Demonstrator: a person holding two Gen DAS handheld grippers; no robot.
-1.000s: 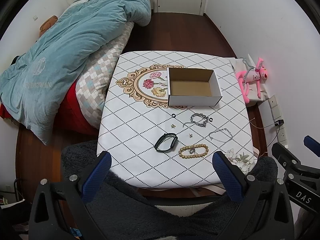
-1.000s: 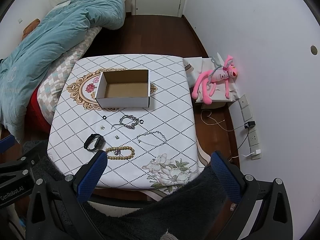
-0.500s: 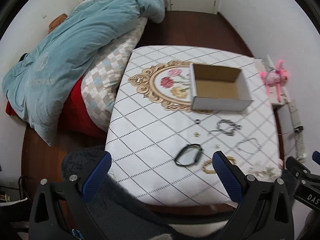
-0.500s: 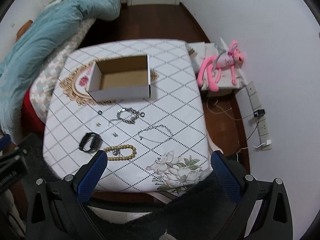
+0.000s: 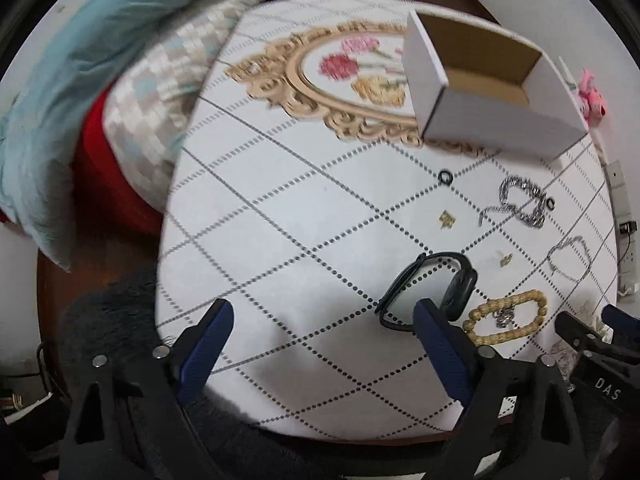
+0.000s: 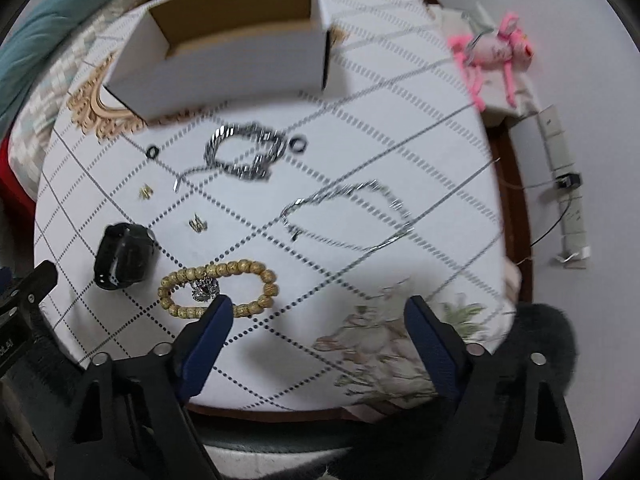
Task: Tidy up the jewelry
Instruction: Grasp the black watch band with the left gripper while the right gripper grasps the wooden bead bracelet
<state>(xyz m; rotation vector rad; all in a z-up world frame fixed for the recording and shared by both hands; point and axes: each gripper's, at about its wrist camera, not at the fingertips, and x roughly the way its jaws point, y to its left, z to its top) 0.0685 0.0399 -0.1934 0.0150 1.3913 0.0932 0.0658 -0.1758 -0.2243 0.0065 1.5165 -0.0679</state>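
Jewelry lies scattered on the counter (image 5: 280, 240) before a box (image 6: 224, 60); left tongs (image 5: 320, 320) and right tongs (image 6: 318, 312), jaws just narrowing, gape wide, holding nothing.

Right tool (image 6: 318, 314) over the bench (image 6: 400, 128), jaws wide and just closing a little, nothing between. Beaded bracelet (image 6: 218, 288) beside the left pad; black band (image 6: 124, 256), thin chain (image 6: 352, 216), chunky chain (image 6: 246, 154) beyond; open cardboard box (image 6: 224, 36) farthest.

Left tongs (image 5: 322, 326), right tongs (image 6: 318, 320): pointing down, wide, just been closing, nothing between.
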